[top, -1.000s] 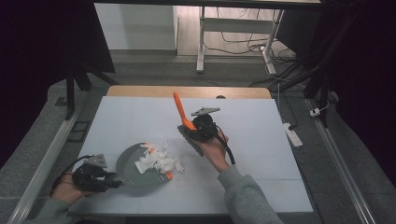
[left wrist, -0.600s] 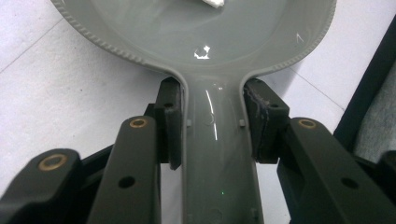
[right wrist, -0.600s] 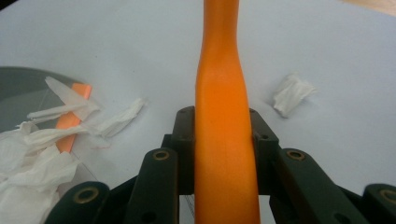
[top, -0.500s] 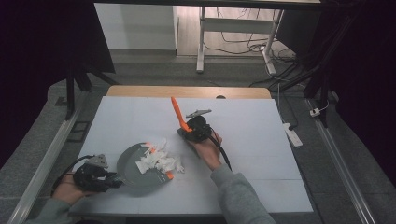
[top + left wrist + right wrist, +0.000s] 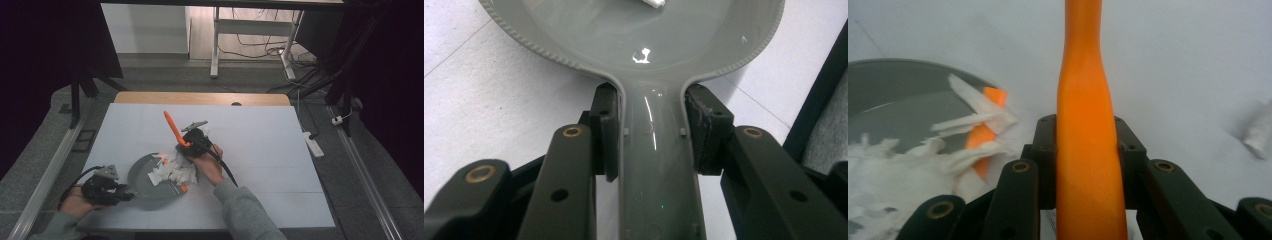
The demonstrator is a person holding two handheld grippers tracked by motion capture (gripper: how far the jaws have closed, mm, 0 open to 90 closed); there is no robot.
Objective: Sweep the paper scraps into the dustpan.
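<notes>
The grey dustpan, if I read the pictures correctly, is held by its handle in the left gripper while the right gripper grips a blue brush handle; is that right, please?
Only the colour is wrong: the brush handle in the right gripper is orange, not blue, as the right gripper view shows. The left gripper does hold the grey dustpan by its handle.

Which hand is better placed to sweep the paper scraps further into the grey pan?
Right: its tool grips the orange brush handle beside the scraps; the left tool holds the pan's handle.

Orange handle cut off at top edge; dustpan bowl cropped; paper scraps blurred.
</notes>
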